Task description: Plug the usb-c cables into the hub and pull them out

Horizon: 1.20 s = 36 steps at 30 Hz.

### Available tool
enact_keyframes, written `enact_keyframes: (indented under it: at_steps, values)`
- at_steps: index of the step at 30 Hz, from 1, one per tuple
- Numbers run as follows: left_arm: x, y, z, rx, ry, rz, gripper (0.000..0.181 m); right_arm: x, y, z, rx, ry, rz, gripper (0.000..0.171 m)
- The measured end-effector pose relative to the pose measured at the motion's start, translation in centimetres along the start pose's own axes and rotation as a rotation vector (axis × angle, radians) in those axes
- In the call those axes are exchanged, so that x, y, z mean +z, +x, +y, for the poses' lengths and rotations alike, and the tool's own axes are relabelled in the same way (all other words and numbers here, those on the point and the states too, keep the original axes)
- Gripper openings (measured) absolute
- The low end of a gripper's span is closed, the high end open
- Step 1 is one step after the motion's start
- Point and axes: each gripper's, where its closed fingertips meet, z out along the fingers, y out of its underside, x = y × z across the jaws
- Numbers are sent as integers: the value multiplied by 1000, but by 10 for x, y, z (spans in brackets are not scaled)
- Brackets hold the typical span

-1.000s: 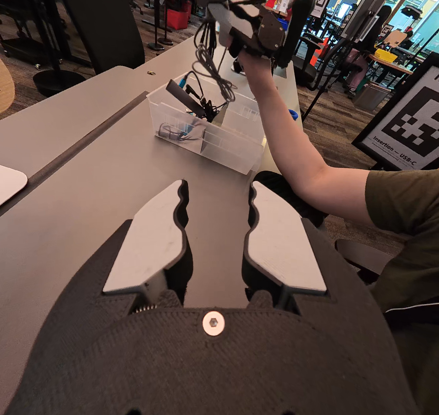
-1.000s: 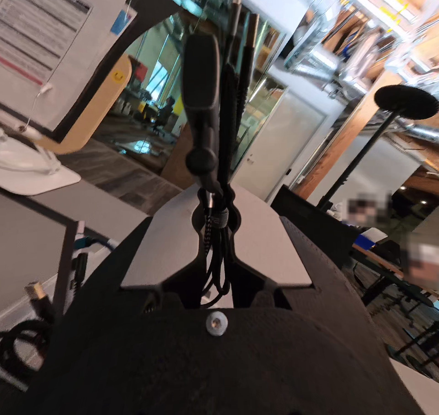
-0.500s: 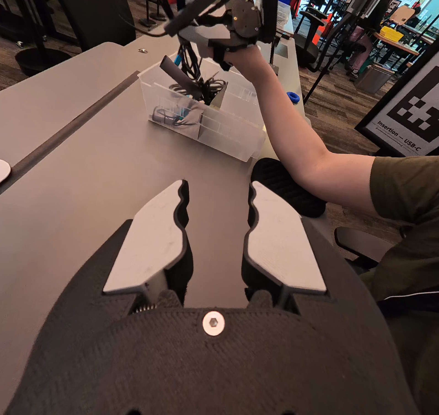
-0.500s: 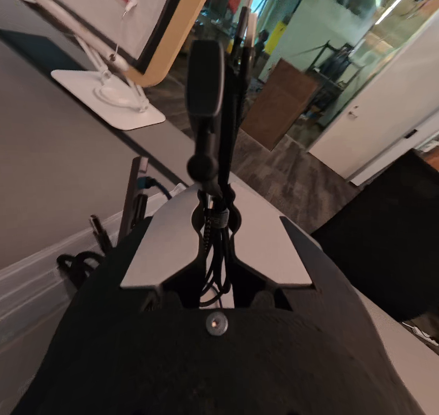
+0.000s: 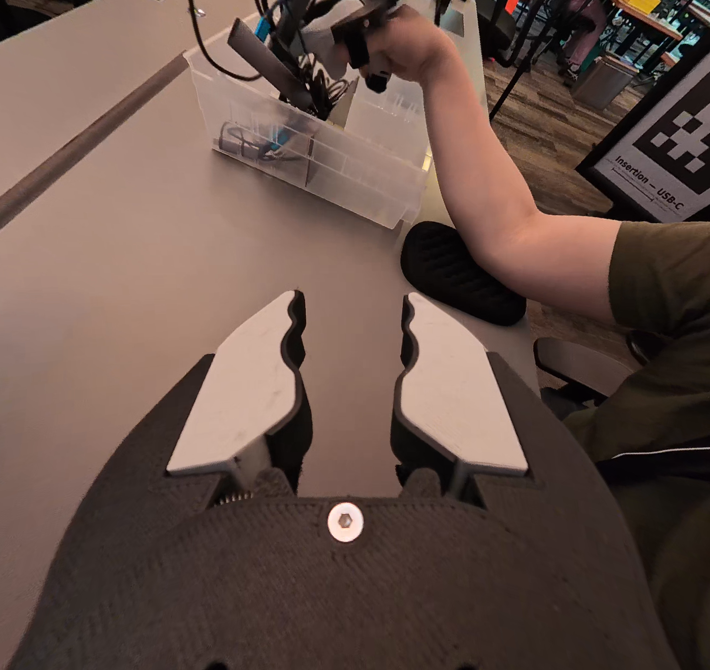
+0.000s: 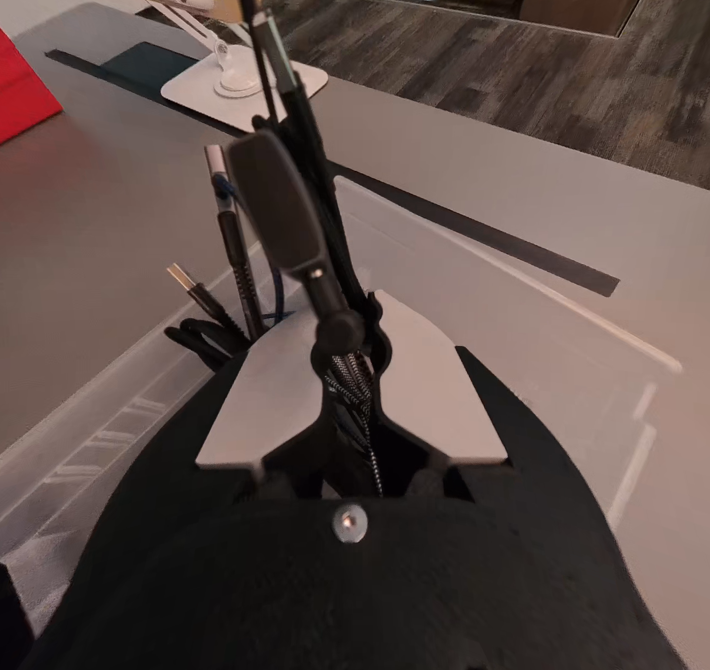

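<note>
I am gripping a bundle of braided cables [image 6: 351,379] tight in my right gripper [image 6: 351,348], the dark hub [image 6: 274,206] standing up from it with its long axis pointing away along the fingers, over the clear bin [image 5: 345,164] at the table's [image 5: 115,267] far side. My left gripper [image 5: 351,329] is hovering wide and empty, well nearer, the hub lying far and slightly left of it. Only the right wrist view is showing loose plugs [image 6: 184,281] just left of the hub; only the left view is showing both tools' spacing.

Grey table [image 5: 115,267] over dark wood-plank floor [image 6: 499,56], office chairs [image 5: 584,367] nearby.
</note>
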Motion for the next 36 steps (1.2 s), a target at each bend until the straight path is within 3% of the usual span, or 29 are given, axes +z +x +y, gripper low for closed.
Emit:
enact_keyframes:
  at_steps: [13, 21, 27, 36]
  values:
    - [15, 2, 13, -22, -54, 35, 47, 32, 11, 7, -169, -121, 135, 14]
    - [13, 3, 11, -20, -53, 38, 47, -1, 9, -16, -205, -82, 233, 44]
    - [13, 4, 11, -21, -54, 40, 47, -17, 20, -53, -167, 61, 377, 40]
    - [13, 3, 10, -27, -50, 39, 46, -12, 34, -26, -10, 30, 321, 36]
